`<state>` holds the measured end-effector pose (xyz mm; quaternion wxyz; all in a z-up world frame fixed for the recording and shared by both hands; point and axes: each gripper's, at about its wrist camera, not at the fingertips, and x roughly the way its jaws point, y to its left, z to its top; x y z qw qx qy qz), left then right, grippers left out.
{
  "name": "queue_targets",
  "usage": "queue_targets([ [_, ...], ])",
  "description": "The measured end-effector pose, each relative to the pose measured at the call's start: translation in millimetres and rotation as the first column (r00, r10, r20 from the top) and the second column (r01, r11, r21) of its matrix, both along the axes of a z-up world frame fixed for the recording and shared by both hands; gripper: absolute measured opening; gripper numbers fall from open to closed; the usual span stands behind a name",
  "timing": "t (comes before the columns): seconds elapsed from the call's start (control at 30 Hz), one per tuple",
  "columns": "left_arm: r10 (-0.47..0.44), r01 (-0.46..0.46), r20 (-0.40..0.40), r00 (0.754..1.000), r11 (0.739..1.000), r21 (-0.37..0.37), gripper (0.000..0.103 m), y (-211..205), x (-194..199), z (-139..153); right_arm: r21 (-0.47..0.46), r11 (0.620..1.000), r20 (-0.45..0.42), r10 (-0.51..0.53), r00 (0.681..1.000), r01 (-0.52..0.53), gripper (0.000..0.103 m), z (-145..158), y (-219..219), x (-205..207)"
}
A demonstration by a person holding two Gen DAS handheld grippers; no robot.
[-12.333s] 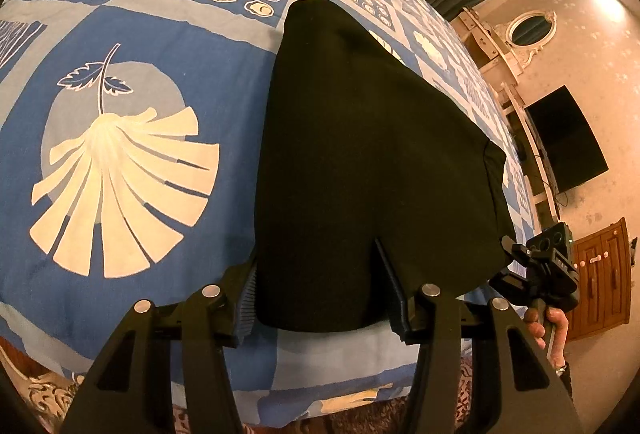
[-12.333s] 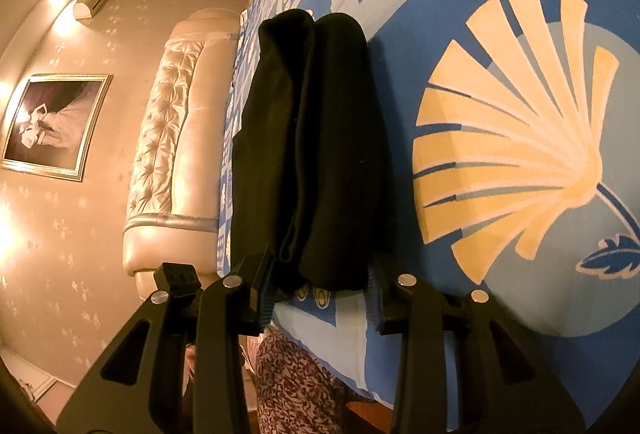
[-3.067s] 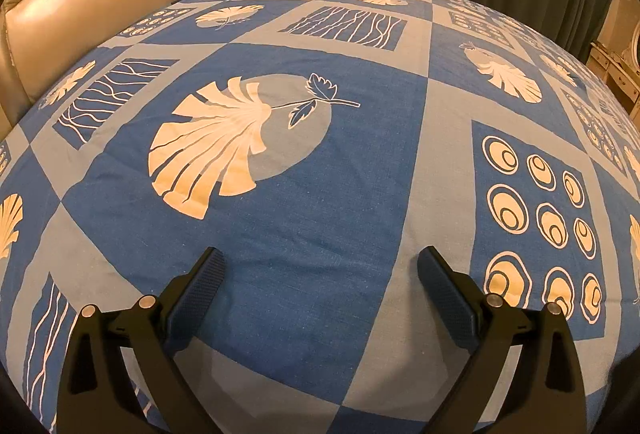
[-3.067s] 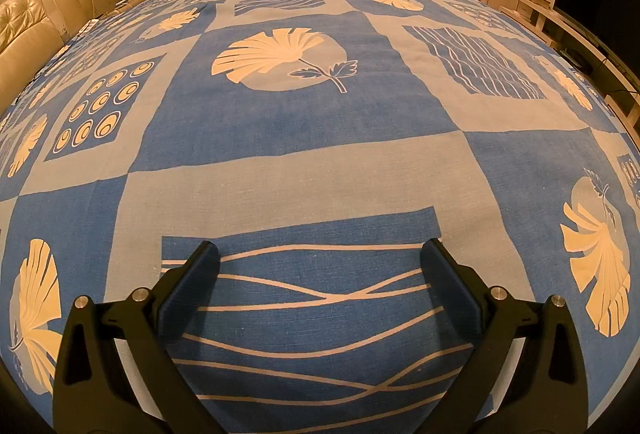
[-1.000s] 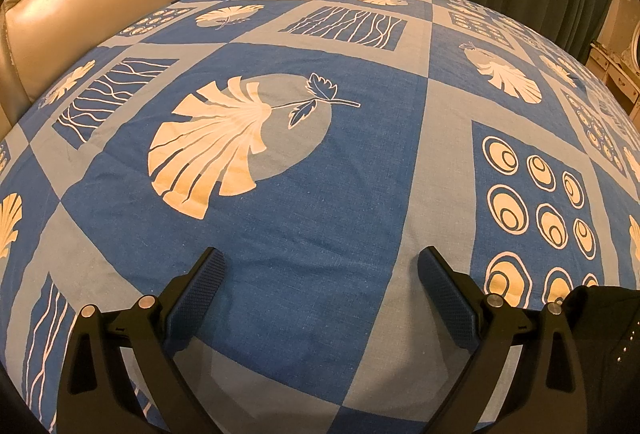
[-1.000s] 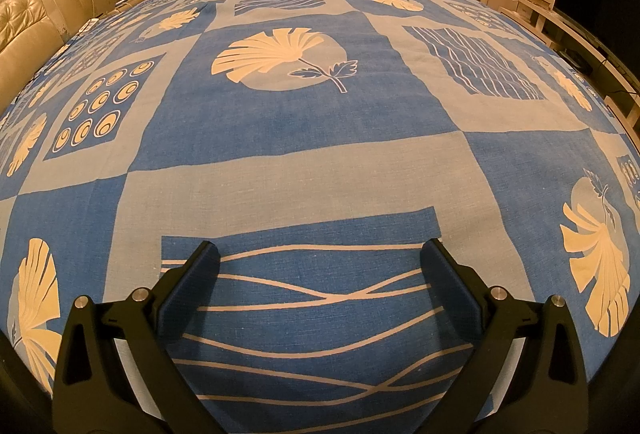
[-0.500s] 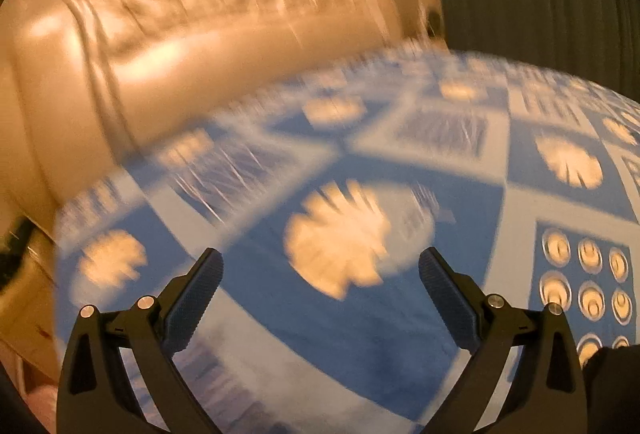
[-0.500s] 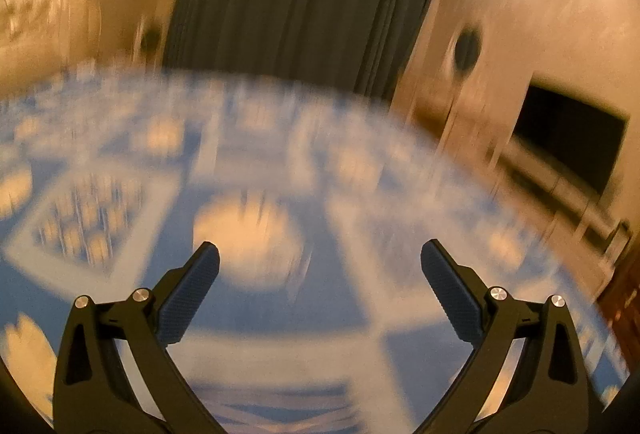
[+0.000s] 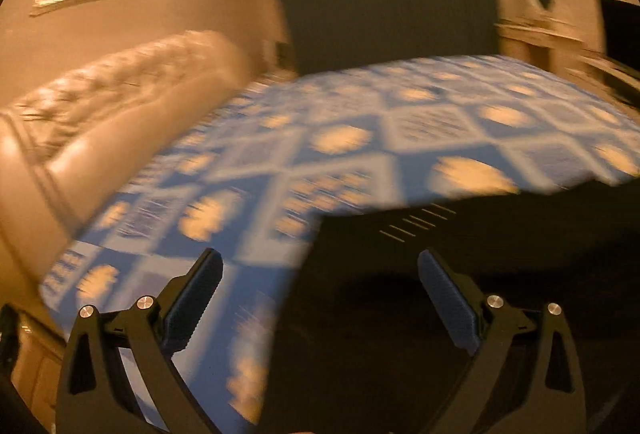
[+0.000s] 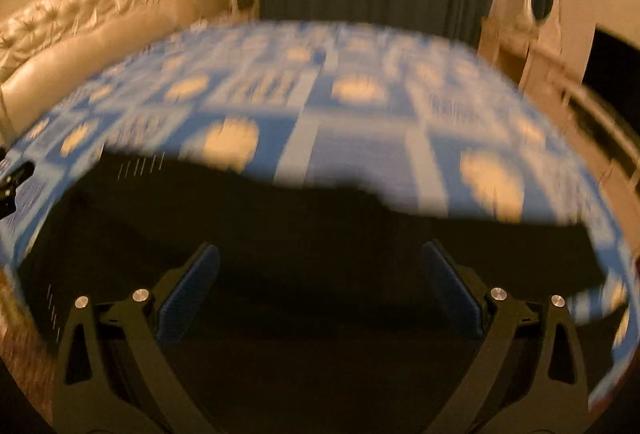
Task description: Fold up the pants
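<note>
The blue patterned bed stretches bare beyond the black pants lying at its near edge. Both the left hand-held gripper and right hand-held gripper hover spread wide above the pants, gripping nothing.

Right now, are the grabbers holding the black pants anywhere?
No. The left gripper and right gripper are both open above the black pants on the bed, gripping nothing.

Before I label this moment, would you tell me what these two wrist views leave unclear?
- Black pants: motion blur in both views; folds, legs and waistband cannot be told apart.
- Pants' near part: cut off by the lower frame edge, behind the right gripper.
- Bedspread pattern: smeared in both views.
- Left gripper: open; contact with cloth unclear.
</note>
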<state>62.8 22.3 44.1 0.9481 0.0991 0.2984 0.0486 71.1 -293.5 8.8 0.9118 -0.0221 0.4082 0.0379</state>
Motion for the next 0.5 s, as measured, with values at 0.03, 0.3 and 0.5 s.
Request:
queue_targets([
  [0.03,-0.047,0.045,-0.038,0.998,0.998,-0.052,0.097,-14,-14,-1,0.015,1.0,-0.027,-0.002,1.0,0.002,0.101,-5,-1,-14],
  [0.3,-0.2,0.162,-0.161,0.967,0.961,-0.225,0.097,-64,-62,-10,0.105,0.99,-0.108,-0.084,0.991,0.095,0.101,-10,-1,-69],
  [0.5,-0.142,0.085,-0.216,0.966,0.964,-0.252,0.097,-50,-75,-22,0.025,0.993,-0.066,-0.117,0.991,0.119,0.101,0,7,-90],
])
